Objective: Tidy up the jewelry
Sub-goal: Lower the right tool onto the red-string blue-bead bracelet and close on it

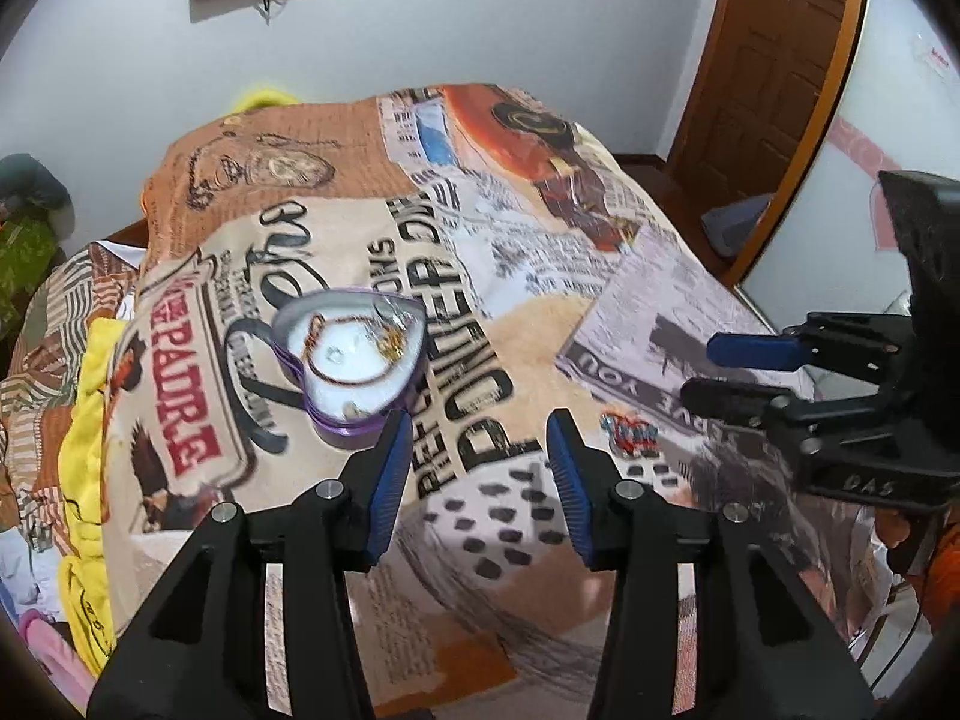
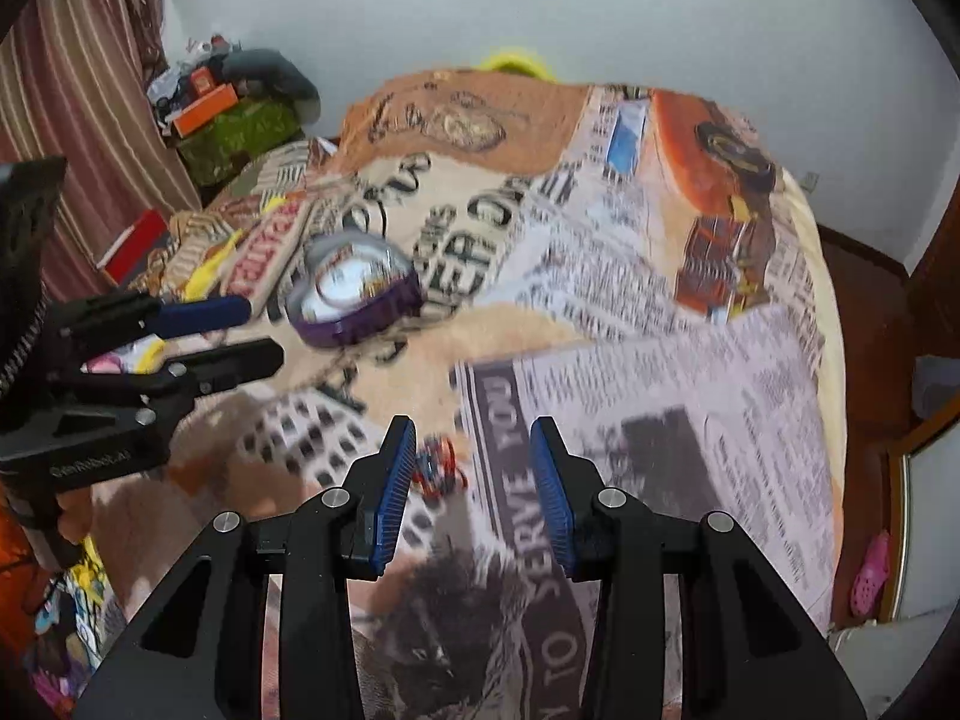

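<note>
The purple heart-shaped tin box sits mid-blanket, far from edges. Both the left gripper and right gripper are spread, pinching nothing. The printed blanket reads "SERVE YOU".

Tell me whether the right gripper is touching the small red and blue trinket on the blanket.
Apart. In the left wrist view the right gripper hangs clear of the trinket, with printed blanket showing between them; its jaws are open and empty.

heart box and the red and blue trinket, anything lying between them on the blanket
Nothing but bare printed blanket between the heart box and the trinket; the left wrist view shows it best.
</note>
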Action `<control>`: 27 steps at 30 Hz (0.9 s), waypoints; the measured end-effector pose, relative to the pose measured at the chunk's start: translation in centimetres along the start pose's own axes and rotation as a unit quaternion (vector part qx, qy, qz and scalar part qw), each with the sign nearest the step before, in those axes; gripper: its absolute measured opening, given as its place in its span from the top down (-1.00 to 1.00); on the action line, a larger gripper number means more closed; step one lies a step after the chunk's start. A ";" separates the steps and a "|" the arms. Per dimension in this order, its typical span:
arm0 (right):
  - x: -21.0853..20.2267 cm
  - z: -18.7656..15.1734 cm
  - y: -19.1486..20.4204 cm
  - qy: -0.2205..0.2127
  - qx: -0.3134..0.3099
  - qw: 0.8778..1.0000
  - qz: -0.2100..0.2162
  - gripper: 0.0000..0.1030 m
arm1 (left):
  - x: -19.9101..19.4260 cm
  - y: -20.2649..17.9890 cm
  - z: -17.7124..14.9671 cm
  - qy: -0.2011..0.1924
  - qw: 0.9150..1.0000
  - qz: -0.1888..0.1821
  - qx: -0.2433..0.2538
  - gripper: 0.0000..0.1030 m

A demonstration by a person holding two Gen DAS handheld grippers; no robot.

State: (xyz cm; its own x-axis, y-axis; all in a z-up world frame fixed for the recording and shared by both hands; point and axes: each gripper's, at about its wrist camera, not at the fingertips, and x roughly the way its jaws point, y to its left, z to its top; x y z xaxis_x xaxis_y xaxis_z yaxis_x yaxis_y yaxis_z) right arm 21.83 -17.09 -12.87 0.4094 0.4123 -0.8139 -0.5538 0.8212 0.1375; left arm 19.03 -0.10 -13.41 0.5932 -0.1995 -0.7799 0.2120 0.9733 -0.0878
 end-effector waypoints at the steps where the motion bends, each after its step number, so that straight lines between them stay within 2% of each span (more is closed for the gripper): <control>1: 0.4 -0.3 -0.1 0.006 -0.001 1.000 -0.001 0.30 | 0.1 -0.1 -0.1 0.002 1.000 -0.001 0.000 0.12; 9: 2.8 -1.6 0.3 0.038 -0.015 0.999 0.007 0.30 | 1.2 0.1 -1.5 0.022 1.000 -0.008 -0.010 0.12; 14: 3.2 -1.3 0.6 0.035 -0.020 0.999 0.018 0.30 | 1.7 0.4 -1.8 0.029 0.999 -0.008 -0.013 0.12; 17: 3.5 -1.2 0.8 0.035 -0.027 0.999 0.024 0.51 | 1.9 0.5 -2.1 0.031 0.999 -0.008 -0.011 0.12; 19: 3.6 -1.0 0.9 0.035 -0.027 0.999 0.030 0.82 | 2.0 0.4 -2.2 0.032 0.999 -0.009 -0.011 0.12; 27: 2.4 -0.7 0.9 0.007 -0.019 0.999 0.036 0.87 | 2.3 0.2 -2.0 0.034 0.999 -0.012 -0.006 0.12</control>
State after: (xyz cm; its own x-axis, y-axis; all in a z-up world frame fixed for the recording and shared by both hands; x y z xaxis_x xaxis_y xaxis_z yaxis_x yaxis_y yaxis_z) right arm 21.81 -15.61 -15.05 0.3567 0.4637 -0.8110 -0.6083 0.7742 0.1750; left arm 18.90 -0.18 -16.44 0.5330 -0.2155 -0.8182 0.2164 0.9696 -0.1144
